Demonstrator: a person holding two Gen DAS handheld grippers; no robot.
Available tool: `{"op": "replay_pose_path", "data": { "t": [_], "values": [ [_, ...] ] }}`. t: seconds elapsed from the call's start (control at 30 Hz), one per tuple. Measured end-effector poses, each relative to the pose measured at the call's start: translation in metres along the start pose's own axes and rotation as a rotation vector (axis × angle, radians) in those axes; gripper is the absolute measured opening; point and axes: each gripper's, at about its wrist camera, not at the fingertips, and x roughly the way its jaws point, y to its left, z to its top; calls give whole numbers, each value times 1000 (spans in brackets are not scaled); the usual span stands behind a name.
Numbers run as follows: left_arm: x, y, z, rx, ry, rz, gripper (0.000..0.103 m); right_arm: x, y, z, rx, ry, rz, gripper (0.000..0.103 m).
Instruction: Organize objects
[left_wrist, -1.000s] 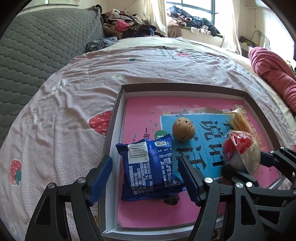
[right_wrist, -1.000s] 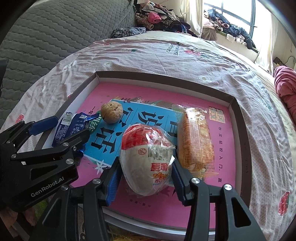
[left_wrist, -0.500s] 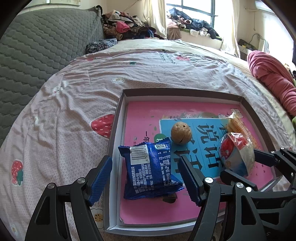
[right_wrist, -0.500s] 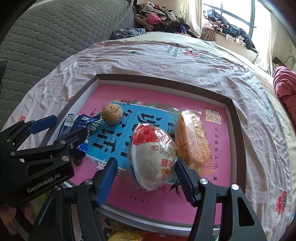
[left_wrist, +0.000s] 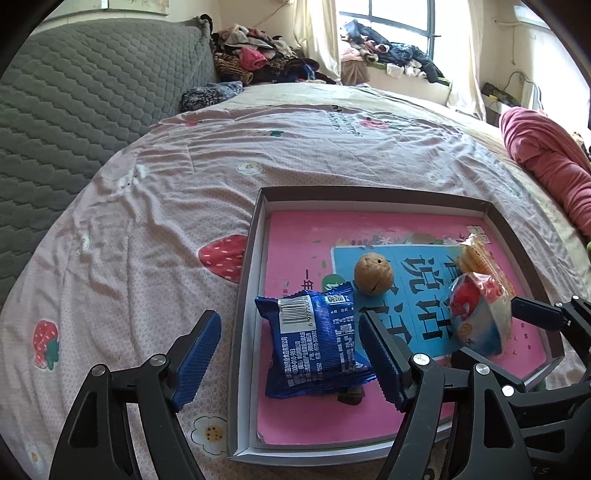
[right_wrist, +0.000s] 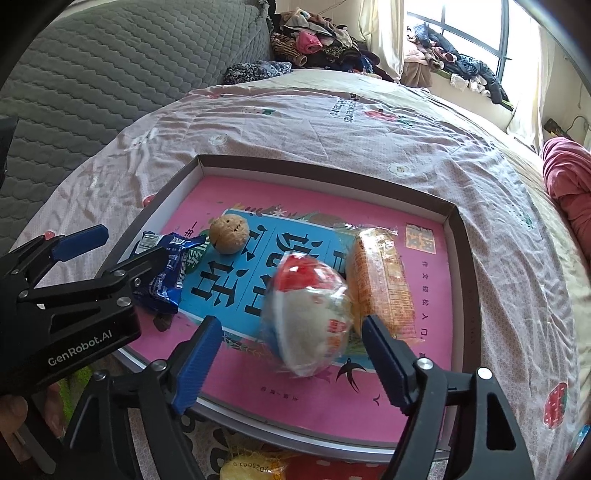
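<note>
Currently we see a shallow box tray (left_wrist: 376, 194) sitting on the bed sheet (left_wrist: 177, 192), with a pink book (right_wrist: 417, 384) lining its floor and four snacks on top.

Left gripper (left_wrist: 291, 358): wide apart, gripping nothing. The blue snack packet (left_wrist: 317, 350) lies flat in the tray's near-left corner, in the gap between the fingers. The left finger (left_wrist: 197, 354) hangs over the sheet outside the tray wall; the right finger (left_wrist: 380, 363) is just beside the packet's right edge. We cannot tell whether it touches. A small dark bit (left_wrist: 351, 398) pokes out under the packet's near edge; too small to identify.

Right gripper (right_wrist: 291, 358): also spread wide, released. The wrapped red-and-white snack (right_wrist: 310, 317) sits on the book between its fingers, blurred in the right wrist view. There is a visible gap to the left finger (right_wrist: 195, 362). The right fingertip (right_wrist: 384, 354) is just at the near end of the orange cracker pack (right_wrist: 382, 282); contact is unclear.

Other items: the walnut (right_wrist: 229, 234) rests on the blue cover panel, just past the blue packet, apart from both grippers. The cracker pack lies lengthwise just right of the wrapped snack, edges touching or nearly so.

Outside the tray, a yellow mesh-wrapped item (right_wrist: 255, 467) sits below its near rim in the right wrist view.
</note>
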Motion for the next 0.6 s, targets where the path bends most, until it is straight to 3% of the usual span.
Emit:
{"op": "replay_pose_path", "data": {
  "t": [0.27, 0.37, 0.6],
  "values": [
    [-1, 5, 2, -13, -3, 13, 80, -3, -2, 0, 6, 0, 3, 83],
    [-1, 7, 2, -19, -3, 17, 81, -4, -2, 0, 9, 0, 1, 88],
    [-3, 8, 3, -19, -8, 23, 90, -6, -3, 1, 16, -8, 1, 91]
  ]
}}
